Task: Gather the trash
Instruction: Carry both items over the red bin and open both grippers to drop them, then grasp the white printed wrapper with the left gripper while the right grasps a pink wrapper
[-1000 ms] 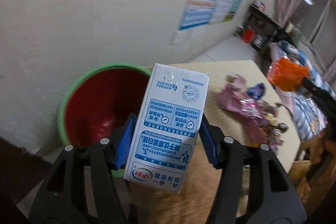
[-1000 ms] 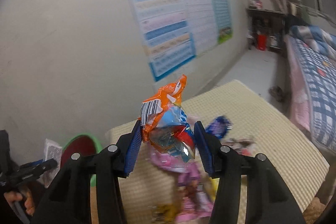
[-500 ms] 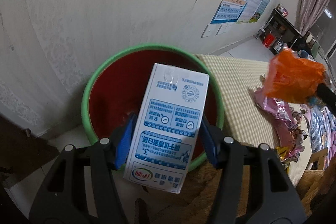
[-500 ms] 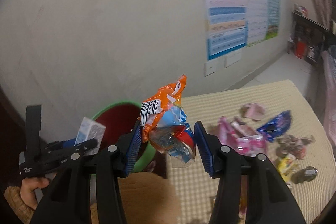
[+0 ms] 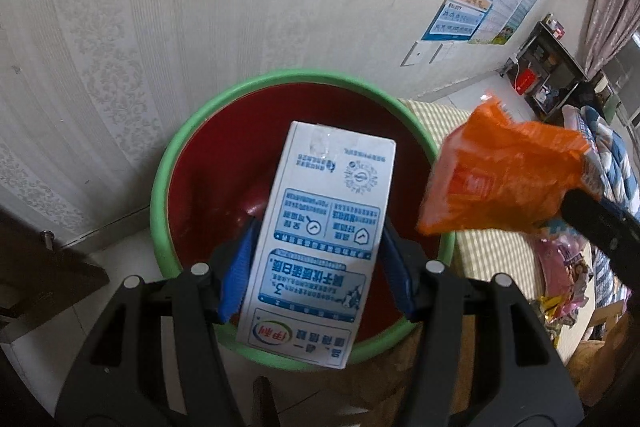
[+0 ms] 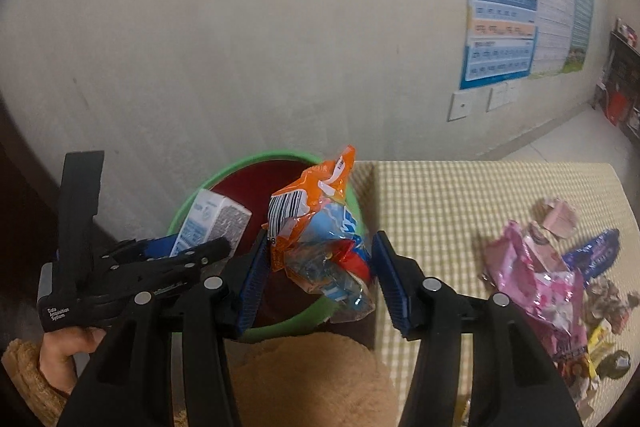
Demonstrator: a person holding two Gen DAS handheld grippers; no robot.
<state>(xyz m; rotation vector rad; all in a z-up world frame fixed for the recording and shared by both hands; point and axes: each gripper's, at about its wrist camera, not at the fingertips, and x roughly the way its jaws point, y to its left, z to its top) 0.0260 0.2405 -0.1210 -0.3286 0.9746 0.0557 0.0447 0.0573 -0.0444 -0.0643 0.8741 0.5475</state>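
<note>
- Left gripper [image 5: 316, 267]: clamped on a milk carton [image 5: 320, 239], blue pads pressed flat on its two narrow sides, approx mid-height. Carton hangs over the mouth of the bin [image 5: 168, 163], which sits straight ahead of and below the jaws.
- Carton: white w/ blue print, coated paperboard, box-shaped w/ crisp edges. Prob. empty, so light; walls stiff enough to take a squeeze but would dent under hard pressure. Glossy skin = a bit slippery; the side-on hold across flat faces looks right.
- Right gripper [image 6: 318, 267]: jaws have just been opening a touch, w/ the snack wrapper [image 6: 316, 227] between them. It leans on the left pad; a gap shows at the right pad, so the grip looks loose or let go.
- Wrapper: orange and blue crinkled plastic film, barcode panel near top, clear section lower down. Very light, floppy, no fixed shape; best pinched on a bunched part. It hangs over the near-right rim of the bin.
- Bin: round, green rim, dark red inside, smooth plastic; seems empty as far as I can see.
- Right of right gripper: checked mat [image 6: 460, 195] w/ pile of more wrappers [image 6: 532, 275], pink and blue foil, soft and crumpled.
- Judgement: both items are placed for dropping in; film may cling to a pad.
</note>
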